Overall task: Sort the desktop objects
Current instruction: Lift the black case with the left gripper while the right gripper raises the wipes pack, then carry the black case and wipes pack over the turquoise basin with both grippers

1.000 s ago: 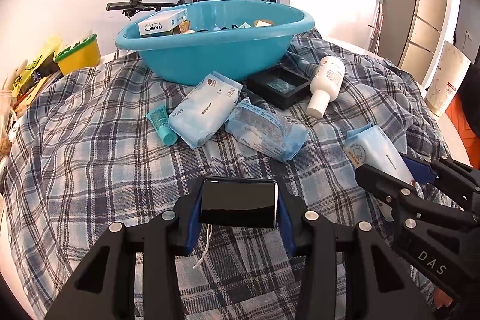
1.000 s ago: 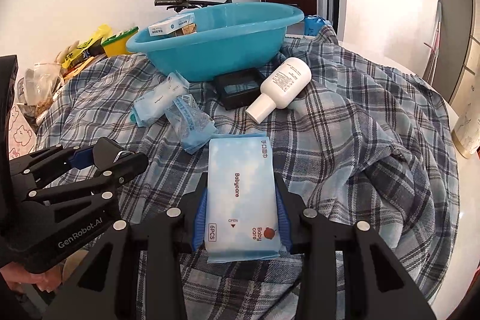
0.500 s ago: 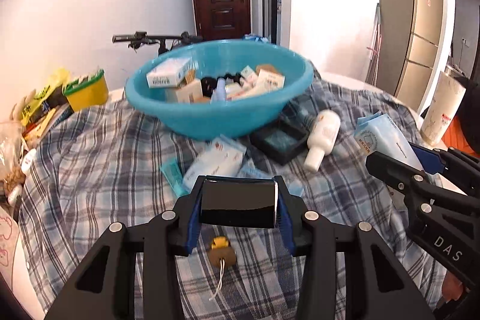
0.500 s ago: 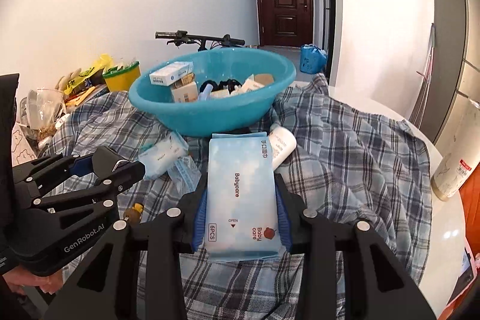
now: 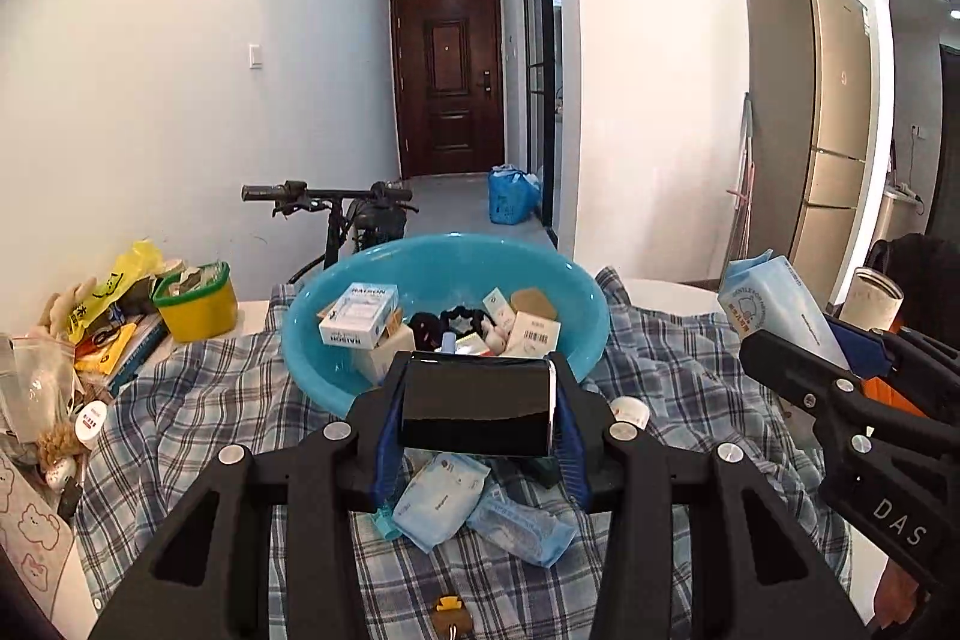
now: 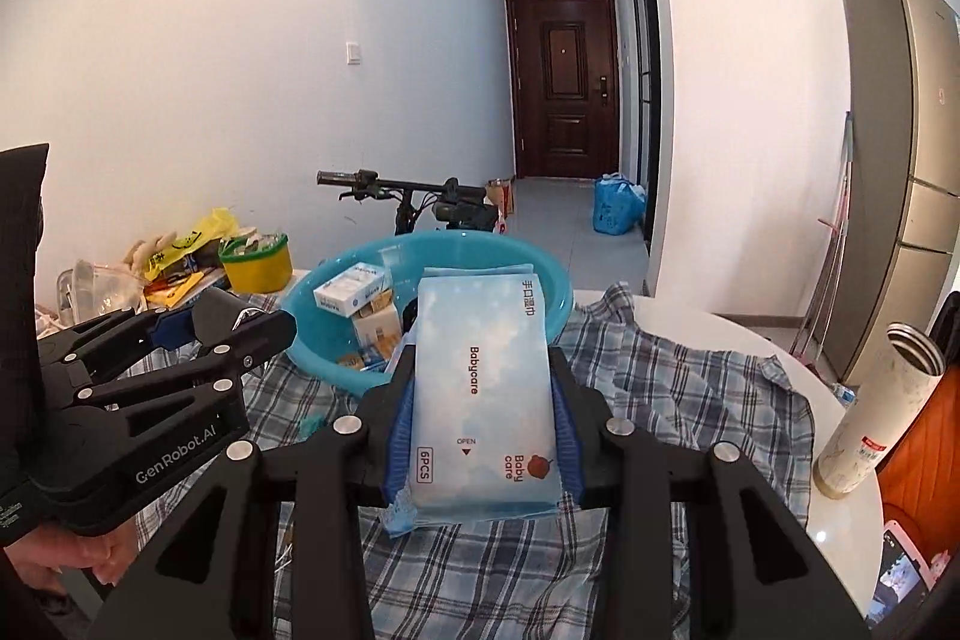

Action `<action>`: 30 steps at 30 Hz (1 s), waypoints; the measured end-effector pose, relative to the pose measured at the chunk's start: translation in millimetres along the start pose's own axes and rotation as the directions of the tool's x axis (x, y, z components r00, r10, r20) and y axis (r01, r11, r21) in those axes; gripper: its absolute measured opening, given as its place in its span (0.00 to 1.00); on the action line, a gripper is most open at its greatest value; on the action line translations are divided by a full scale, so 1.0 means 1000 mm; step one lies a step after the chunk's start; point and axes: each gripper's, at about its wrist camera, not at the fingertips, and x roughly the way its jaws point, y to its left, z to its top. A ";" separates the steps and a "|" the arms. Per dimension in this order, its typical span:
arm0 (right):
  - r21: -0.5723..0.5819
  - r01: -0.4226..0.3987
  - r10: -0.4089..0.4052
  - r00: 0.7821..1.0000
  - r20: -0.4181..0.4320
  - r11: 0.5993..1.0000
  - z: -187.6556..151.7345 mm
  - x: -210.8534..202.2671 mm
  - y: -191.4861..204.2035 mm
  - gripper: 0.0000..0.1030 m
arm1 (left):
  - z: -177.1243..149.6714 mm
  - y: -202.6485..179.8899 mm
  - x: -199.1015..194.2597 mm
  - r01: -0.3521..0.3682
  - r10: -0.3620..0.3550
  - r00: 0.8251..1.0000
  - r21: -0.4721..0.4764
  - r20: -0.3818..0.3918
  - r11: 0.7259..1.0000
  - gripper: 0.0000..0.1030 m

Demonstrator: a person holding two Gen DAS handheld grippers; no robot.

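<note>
My left gripper [image 5: 477,403] is shut on a glossy black box [image 5: 477,409], held above the plaid cloth [image 5: 180,436]. My right gripper [image 6: 483,394] is shut on a pale blue Babycare wipes pack [image 6: 480,388]; the same pack [image 5: 774,304] shows at the right of the left wrist view. Ahead of both stands a blue basin [image 5: 576,304] with several small boxes and items inside. Under the left gripper, blue wipe packets [image 5: 444,496] and a small tube lie on the cloth. The left gripper [image 6: 198,334] shows at the left of the right wrist view.
A yellow tub with green rim [image 5: 195,301] and bags crowd the table's left edge. A white tumbler [image 6: 876,412] stands at the right edge. A bicycle [image 5: 354,214] is behind the basin. A small tag [image 5: 450,613] lies on the cloth near me.
Both grippers have risen with their loads and tipped up, so the basin's inside and the hallway now show. The items on the cloth have dropped lower in view.
</note>
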 end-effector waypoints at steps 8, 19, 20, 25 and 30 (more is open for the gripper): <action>0.004 0.000 0.000 0.998 0.065 1.000 0.021 -0.018 -0.005 0.37 | 0.023 -0.003 -0.014 0.006 -0.006 0.999 -0.003 0.053 1.000 0.44; 0.015 -0.001 0.000 0.996 0.089 1.000 0.023 -0.025 -0.010 0.37 | 0.024 -0.009 -0.019 0.015 -0.015 0.998 0.009 0.059 1.000 0.44; 0.016 0.000 -0.002 0.996 0.087 1.000 0.023 -0.024 -0.011 0.37 | 0.024 -0.009 -0.019 0.014 -0.014 0.998 0.011 0.058 1.000 0.44; 0.017 0.004 -0.006 0.997 0.081 1.000 0.022 -0.020 -0.011 0.37 | 0.023 -0.010 -0.019 0.013 -0.013 0.998 0.011 0.059 1.000 0.44; 0.013 0.005 -0.006 0.997 0.082 1.000 0.023 -0.018 -0.011 0.37 | 0.022 -0.009 -0.017 0.013 -0.013 0.998 0.016 0.055 1.000 0.44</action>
